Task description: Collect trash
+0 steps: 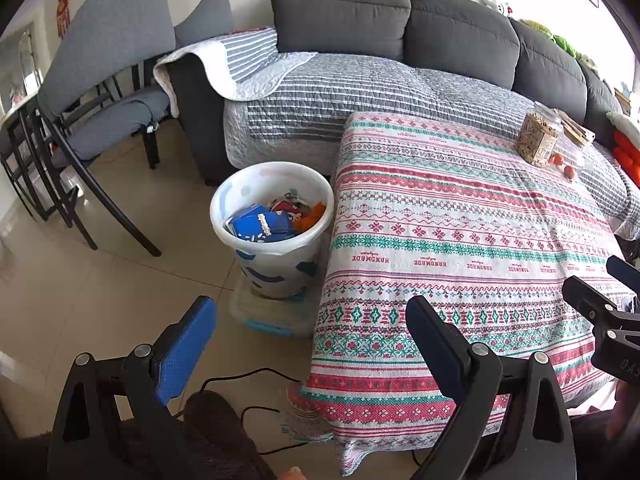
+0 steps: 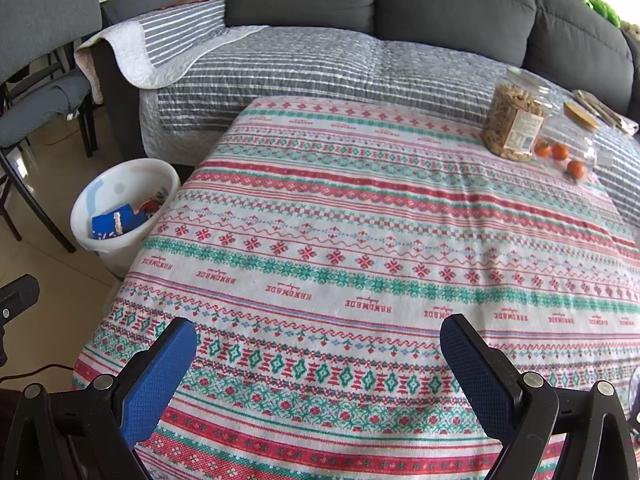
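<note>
Both empty, jaws wide: left hand-held gripper (image 1: 312,332), right hand-held gripper (image 2: 318,344). Trash sits in white bin (image 1: 272,236) on floor, beside the patterned-cloth surface (image 2: 360,240).

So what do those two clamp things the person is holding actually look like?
Both look alike. The left gripper and the right gripper each have two black plastic arms with round silver pivot bolts, ending in flat fingers faced with textured blue pads. A thin black cable trails on the floor tiles below the left one.
</note>
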A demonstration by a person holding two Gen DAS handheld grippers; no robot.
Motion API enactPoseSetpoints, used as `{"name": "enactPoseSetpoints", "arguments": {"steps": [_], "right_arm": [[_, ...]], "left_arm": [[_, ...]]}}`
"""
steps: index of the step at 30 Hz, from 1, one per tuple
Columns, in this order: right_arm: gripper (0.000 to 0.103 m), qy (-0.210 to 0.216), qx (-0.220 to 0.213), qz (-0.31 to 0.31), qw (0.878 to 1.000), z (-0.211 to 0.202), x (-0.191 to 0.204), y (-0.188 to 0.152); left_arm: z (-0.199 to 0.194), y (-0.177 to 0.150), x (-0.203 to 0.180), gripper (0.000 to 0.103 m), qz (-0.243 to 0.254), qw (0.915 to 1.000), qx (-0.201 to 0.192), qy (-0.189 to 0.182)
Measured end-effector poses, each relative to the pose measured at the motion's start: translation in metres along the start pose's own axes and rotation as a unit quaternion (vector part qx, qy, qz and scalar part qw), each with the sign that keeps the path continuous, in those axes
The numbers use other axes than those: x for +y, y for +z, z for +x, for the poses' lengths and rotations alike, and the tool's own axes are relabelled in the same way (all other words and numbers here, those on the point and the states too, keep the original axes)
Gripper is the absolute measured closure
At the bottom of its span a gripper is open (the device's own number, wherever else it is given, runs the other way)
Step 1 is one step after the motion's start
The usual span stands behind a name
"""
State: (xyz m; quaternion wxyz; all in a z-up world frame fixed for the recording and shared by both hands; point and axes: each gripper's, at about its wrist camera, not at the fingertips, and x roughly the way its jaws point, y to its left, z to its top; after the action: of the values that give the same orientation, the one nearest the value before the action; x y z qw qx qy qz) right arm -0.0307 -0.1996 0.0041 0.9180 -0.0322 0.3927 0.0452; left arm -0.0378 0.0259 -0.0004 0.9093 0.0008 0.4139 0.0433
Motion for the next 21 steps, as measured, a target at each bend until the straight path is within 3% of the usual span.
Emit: {"name": "enactPoseSetpoints", "arguments": {"steps": [21], "right_arm": [[0.003,-0.001,0.0,0.006,1.0,-0.0003,-0.0025,-0.001]], "left_arm": [[-0.0007,0.001,0.0017,0.006,-0.001,1.0,-0.003,0.0]]}}
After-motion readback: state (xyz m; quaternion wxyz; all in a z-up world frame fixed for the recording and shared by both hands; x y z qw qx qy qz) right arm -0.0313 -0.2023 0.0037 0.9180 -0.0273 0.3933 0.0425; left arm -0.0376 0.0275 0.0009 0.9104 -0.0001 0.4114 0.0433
